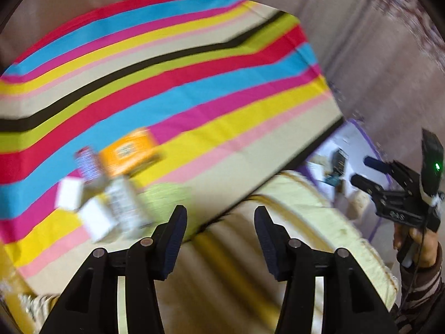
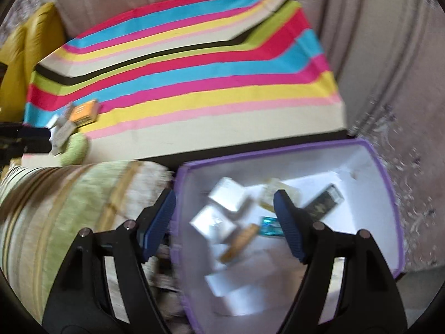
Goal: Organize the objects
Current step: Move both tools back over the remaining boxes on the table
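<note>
A striped cloth (image 1: pixel 194 89) covers the flat surface and serves as the landmark. Near its front left part lies a small heap of boxes: an orange box (image 1: pixel 129 151), white boxes (image 1: pixel 97 218) and a printed carton (image 1: pixel 125 206), all blurred. A pale green cushion (image 2: pixel 75 172) sits at the cloth's front edge. Just past the cloth's front right corner stands a purple bin (image 2: pixel 386 183) with a white inside, holding several small boxes, a dark packet (image 2: pixel 324 203) and a teal packet (image 2: pixel 271 225).

The left gripper (image 1: pixel 221 222) hangs over the cloth's front edge and the cushion, its jaws apart with nothing between them. The right gripper (image 2: pixel 224 215) hangs over the bin, released, jaws wide and holding nothing. In the left view it shows beside the bin, held by a hand (image 1: pixel 417 247) in a striped sleeve.
</note>
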The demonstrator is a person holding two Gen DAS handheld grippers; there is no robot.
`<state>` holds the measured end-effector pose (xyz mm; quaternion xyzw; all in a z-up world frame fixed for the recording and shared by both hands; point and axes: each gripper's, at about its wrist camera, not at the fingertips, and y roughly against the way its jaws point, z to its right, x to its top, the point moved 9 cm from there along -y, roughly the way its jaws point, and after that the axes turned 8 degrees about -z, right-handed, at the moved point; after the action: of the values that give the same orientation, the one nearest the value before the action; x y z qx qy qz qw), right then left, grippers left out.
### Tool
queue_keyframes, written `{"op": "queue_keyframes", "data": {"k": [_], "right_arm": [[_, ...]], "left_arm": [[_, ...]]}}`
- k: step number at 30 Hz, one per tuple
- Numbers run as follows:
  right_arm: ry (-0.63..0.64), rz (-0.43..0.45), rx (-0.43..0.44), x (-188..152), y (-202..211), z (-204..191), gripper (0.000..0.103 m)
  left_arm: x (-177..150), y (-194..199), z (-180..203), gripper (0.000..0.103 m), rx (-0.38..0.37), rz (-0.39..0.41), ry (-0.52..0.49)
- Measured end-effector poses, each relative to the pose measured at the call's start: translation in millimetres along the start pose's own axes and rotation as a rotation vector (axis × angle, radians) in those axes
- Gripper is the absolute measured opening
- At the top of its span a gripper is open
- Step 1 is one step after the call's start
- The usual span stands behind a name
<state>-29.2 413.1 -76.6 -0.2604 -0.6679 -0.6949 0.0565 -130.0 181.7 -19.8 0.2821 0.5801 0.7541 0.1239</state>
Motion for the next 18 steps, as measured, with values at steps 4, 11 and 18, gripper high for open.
{"op": "queue_keyframes", "data": {"k": [4,11,18], "right_arm": [[0.070,-0.016,0.063,5.5,-5.4,-43.4,0.077],[0.182,-0.045,0.133,13.9,-6.0,-107.4,0.081],[0.309,-0.078,0.180,23.6,-11.8,-171.5,0.083]], "left_arm": [[-11.4,9.9,-53.1,0.052,0.046,0.012,0.086],[-20.8,13.8,-125.5,0.052,0.081,0.015,0.210],[-12.3,-8.1,-167.8,0.052,0.070,-0.013,0.297]]}}
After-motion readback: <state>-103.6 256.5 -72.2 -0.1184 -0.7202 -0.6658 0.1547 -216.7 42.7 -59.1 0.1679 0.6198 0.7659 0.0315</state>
